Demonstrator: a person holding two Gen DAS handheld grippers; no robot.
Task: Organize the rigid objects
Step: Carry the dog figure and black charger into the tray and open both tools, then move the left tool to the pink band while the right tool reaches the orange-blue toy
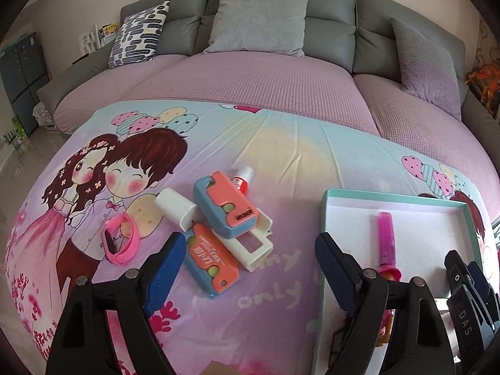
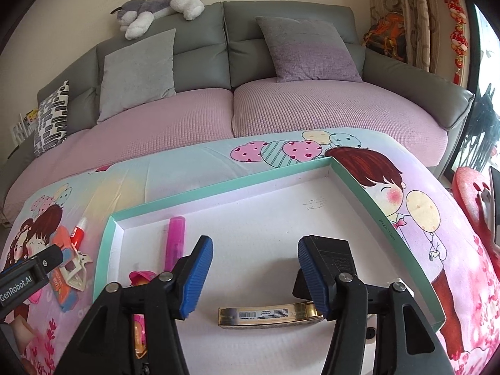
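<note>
Jaws of both the left gripper [image 1: 250, 261] and right gripper [image 2: 254, 273] spread, empty; approach the orange-blue case [image 1: 226, 207] squarely before lifting toward the box [image 1: 390, 194].

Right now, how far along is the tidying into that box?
Done: a pink pen and a gold flat case already lie in the teal-rimmed box.
In hand: nothing; both the left gripper and the right gripper are open and empty.
Left: the blue-and-orange items, a white holder, a red-and-white tube and a pink band on the cloth.
</note>
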